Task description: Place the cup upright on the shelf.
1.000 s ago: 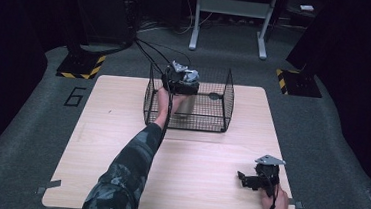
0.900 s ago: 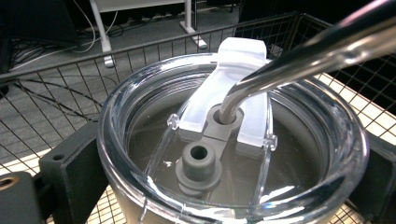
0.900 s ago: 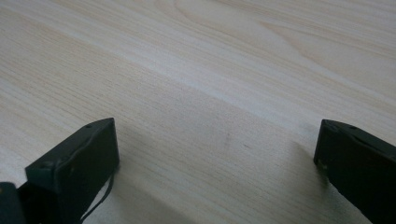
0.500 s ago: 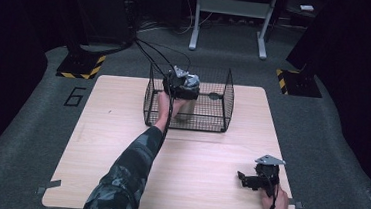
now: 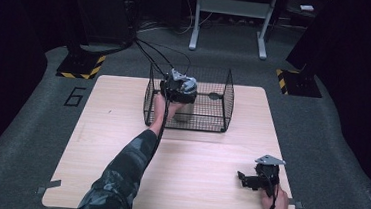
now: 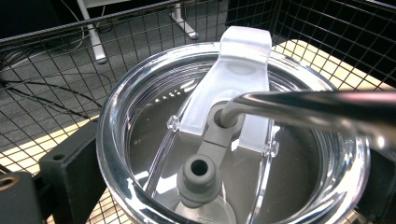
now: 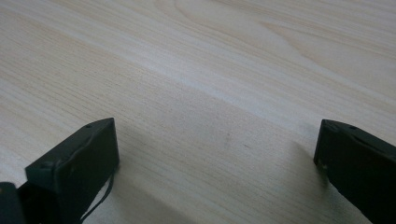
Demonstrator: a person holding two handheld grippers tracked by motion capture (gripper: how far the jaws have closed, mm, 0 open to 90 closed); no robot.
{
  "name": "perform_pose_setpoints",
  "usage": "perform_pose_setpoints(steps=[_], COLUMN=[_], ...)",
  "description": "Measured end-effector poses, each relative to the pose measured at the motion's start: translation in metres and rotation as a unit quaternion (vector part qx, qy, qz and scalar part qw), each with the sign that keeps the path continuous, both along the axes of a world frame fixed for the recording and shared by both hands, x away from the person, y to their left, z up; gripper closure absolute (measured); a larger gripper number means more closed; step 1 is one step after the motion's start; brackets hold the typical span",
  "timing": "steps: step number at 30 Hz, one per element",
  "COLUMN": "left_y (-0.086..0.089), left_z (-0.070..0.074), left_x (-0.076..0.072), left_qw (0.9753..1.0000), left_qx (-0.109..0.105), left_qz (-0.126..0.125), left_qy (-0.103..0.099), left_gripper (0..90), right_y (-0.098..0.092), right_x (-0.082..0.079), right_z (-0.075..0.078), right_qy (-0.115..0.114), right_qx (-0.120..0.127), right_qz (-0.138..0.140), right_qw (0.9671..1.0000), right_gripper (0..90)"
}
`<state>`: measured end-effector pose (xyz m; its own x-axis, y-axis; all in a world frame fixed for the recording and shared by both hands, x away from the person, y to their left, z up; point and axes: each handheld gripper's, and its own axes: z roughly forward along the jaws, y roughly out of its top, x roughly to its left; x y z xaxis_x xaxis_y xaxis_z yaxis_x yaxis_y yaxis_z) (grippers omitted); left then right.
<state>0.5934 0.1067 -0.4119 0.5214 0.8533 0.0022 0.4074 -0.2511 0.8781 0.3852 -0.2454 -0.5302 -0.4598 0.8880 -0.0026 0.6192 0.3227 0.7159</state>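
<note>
The left gripper [image 6: 224, 196] clasps a steel tumbler with clear plastic lid [image 6: 233, 140] inside the black wire basket [image 5: 224, 95]. The right gripper [image 7: 217, 154] gapes wide, empty, jaws resting on the pale wooden worktop [image 7: 210, 70].

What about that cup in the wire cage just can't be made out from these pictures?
- Cup body: in the left gripper view its clear lid hides it; in the high view the left gripper covers its top.
- Whether the cup rests on the wire basket floor or hangs lifted: hidden in both views.
- Metal straw: its far end is cut off by the left gripper view's right edge.
- Cup contents: glare on the lid hides them.
</note>
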Motion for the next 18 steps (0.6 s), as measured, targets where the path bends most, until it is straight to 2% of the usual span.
perform_pose_setpoints(steps=[8,14,18], left_y=[0.0,0.002,0.006], left_z=[0.005,0.016,0.022], left_x=[-0.002,-0.008,-0.013], left_qw=[1.0,0.9999,0.9996], left_qx=[0.002,0.012,0.017], left_qz=[0.006,-0.006,-0.019], left_qy=[0.002,0.001,0.013], left_gripper=[1.7,0.0,0.0], right_y=[0.0,0.0,0.0], right_x=[0.0,0.0,0.0], right_z=[0.0,0.0,0.0], right_qy=[0.0,-0.001,-0.001], right_qx=[0.0,-0.001,-0.001], right_qz=[0.0,0.001,0.001], right_qw=[1.0,1.0,1.0], right_gripper=[0.0,0.0,0.0])
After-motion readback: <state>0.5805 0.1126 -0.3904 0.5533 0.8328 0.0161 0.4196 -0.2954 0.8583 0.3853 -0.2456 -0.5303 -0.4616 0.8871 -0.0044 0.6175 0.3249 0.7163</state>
